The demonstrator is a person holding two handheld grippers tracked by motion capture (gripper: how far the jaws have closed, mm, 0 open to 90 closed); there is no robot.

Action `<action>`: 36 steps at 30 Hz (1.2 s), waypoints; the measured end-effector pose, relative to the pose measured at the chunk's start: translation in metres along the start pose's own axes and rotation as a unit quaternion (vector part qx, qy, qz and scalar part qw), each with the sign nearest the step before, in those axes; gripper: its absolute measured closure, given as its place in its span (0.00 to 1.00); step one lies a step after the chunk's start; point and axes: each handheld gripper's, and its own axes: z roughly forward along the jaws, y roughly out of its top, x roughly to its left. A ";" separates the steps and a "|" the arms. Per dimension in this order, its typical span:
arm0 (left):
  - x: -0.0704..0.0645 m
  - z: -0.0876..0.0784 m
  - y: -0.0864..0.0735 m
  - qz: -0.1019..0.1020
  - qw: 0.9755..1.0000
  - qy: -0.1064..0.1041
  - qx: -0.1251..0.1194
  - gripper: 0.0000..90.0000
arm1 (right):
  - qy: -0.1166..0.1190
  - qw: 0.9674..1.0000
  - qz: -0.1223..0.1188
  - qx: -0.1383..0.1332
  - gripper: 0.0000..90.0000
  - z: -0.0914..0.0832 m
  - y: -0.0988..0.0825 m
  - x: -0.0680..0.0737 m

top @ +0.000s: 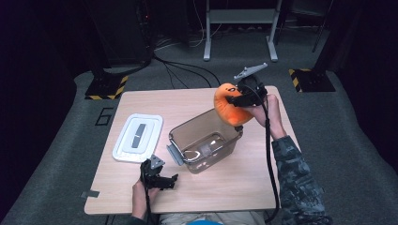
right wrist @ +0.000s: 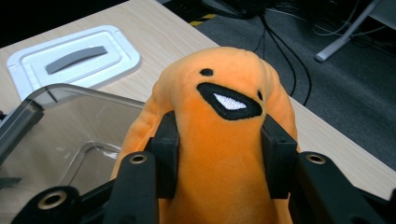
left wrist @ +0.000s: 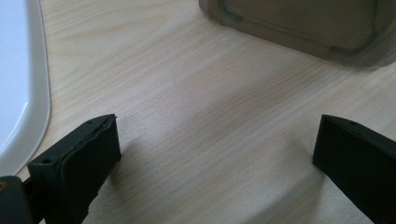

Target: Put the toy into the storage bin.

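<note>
An orange plush toy with a black mouth and eyes hangs above the far right corner of a clear brown plastic bin. My right gripper is shut on the toy; both black pads press into its sides, and the bin lies below to the left. My left gripper rests low over the table near the front edge, its jaws wide apart with bare wood between them. The bin's wall shows just ahead of it.
A white lid with a grey handle lies flat on the wooden table left of the bin; its edge is beside my left jaw. Cables and a metal stand's legs are on the floor beyond.
</note>
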 end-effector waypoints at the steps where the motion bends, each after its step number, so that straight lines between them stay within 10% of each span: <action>1: 0.000 0.000 0.000 0.001 1.000 0.000 0.001 0.01 | 0.002 1.000 -0.001 0.001 0.64 0.001 0.000 0.001; 36: -0.001 0.000 0.000 -0.002 1.000 0.002 -0.005 0.01 | 0.095 0.994 -0.041 0.046 0.63 0.059 -0.014 0.031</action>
